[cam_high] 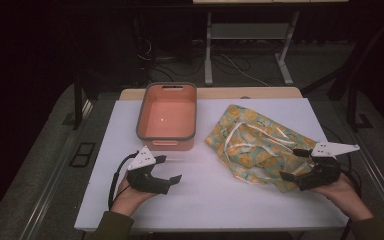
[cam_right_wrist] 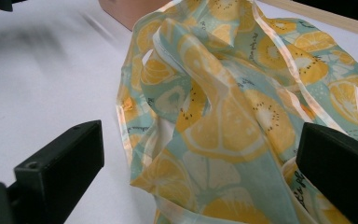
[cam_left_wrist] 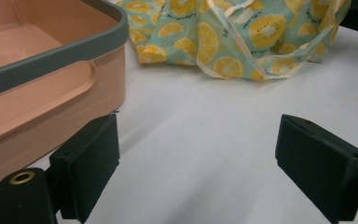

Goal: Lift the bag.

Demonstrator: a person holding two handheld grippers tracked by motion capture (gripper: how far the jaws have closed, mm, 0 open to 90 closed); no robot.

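Print on crumpled yellow-and-teal fruit-patterned cloth bag (cam_high: 257, 144): small, unreadable | bag at tabletop's right half, beside salmon plastic bin with grey rim (cam_high: 167, 117) | right gripper (cam_high: 298, 164) wide, jaws astride bag's near edge | left gripper (cam_high: 169, 169) wide, empty, near front-left edge

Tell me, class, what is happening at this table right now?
A person holds a claw in each hand over a white table. The right claw is open at the near edge of a crumpled fruit-print cloth, not gripping it yet. The left claw is open over bare table, just in front of an empty pink tub. The cloth lies beside the tub, to its right.
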